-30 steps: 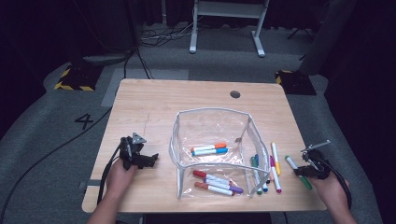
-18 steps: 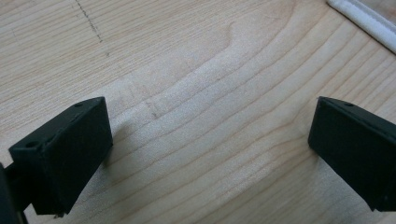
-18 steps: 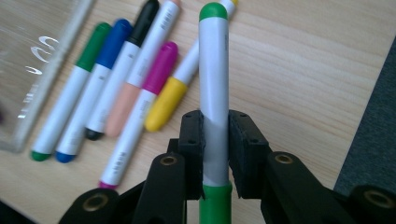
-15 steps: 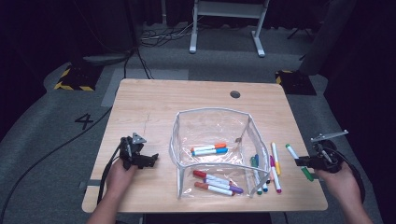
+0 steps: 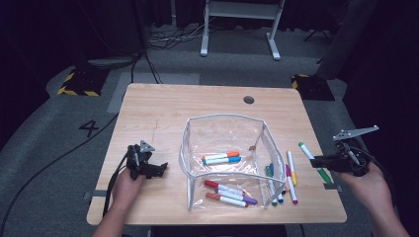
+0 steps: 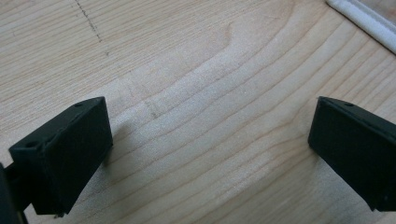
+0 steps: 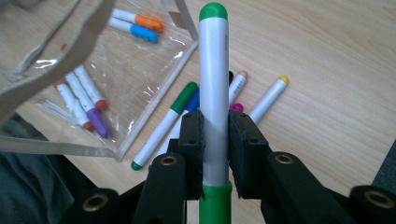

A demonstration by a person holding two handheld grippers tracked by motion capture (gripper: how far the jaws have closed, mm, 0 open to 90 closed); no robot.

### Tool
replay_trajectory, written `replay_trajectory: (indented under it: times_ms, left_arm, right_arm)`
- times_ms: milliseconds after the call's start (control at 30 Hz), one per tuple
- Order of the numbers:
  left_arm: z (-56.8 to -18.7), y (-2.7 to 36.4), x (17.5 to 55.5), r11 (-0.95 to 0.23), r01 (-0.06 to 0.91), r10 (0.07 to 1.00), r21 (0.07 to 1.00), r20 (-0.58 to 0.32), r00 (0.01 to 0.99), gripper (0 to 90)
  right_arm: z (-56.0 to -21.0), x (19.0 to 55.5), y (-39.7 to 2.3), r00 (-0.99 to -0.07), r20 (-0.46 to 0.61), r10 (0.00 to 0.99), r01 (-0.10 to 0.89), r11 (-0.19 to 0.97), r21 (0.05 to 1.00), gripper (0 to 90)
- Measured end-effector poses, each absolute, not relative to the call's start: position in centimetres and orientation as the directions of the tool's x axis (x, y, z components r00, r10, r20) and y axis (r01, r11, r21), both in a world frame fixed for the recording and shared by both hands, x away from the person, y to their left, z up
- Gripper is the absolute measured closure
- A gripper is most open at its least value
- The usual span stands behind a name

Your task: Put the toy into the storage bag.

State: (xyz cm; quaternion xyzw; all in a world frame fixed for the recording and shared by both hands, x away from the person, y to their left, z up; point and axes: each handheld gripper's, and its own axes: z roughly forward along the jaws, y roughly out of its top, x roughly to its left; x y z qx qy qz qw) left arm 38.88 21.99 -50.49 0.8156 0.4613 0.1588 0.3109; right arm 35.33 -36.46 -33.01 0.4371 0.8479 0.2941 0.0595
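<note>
Though small overhead, green marker (image 7: 214,93) gripped

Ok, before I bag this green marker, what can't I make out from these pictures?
- Green marker: lower end cut off by the bottom edge, right gripper view.
- Markers beside the clear pouch: ends tucked behind its wall, high view; exact count unclear.
- Left gripper: too small in the high view to judge its opening.
</note>
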Motion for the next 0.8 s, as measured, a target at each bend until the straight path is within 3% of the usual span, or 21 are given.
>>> replay_trajectory:
  times_ms: [800]
  left_arm:
    - [-50.5, 22.0, 38.9, -0.378, 0.656, 0.853, 0.654, -0.028, 0.520, 0.0]
  right_arm:
    - [-25.4, 35.1, -29.3, -0.778, 0.103, 0.619, 0.550, 0.594, 0.587, 76.0]
